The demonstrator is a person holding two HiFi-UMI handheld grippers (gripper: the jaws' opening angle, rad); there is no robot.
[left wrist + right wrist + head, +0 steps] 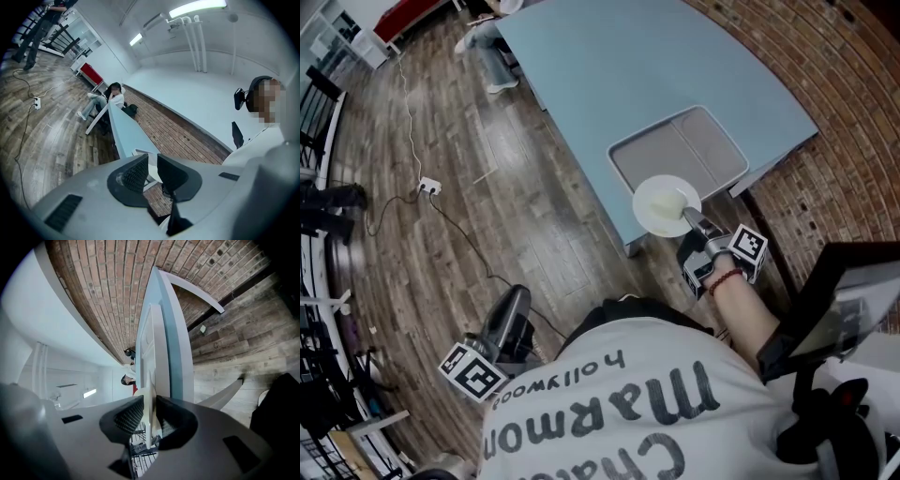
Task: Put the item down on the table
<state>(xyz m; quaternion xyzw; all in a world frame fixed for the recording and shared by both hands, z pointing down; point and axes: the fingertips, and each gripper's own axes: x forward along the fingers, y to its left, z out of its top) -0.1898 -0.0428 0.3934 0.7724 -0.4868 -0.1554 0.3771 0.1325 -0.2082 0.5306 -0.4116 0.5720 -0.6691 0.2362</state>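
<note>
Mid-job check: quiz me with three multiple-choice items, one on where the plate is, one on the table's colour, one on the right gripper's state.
1. Where is the plate?
A. On the floor
B. In the right gripper, at the table's near edge
C. At the table's far end

2. What colour is the table top?
A. Red
B. Black
C. Light blue

3. How is the right gripper?
A. Shut on the plate's rim
B. Open and empty
C. Out of view

Answers: 1 B, the head view shows it held at that edge; 2 C, the top is pale blue; 3 A, the right gripper view shows the thin white rim between the jaws.
</note>
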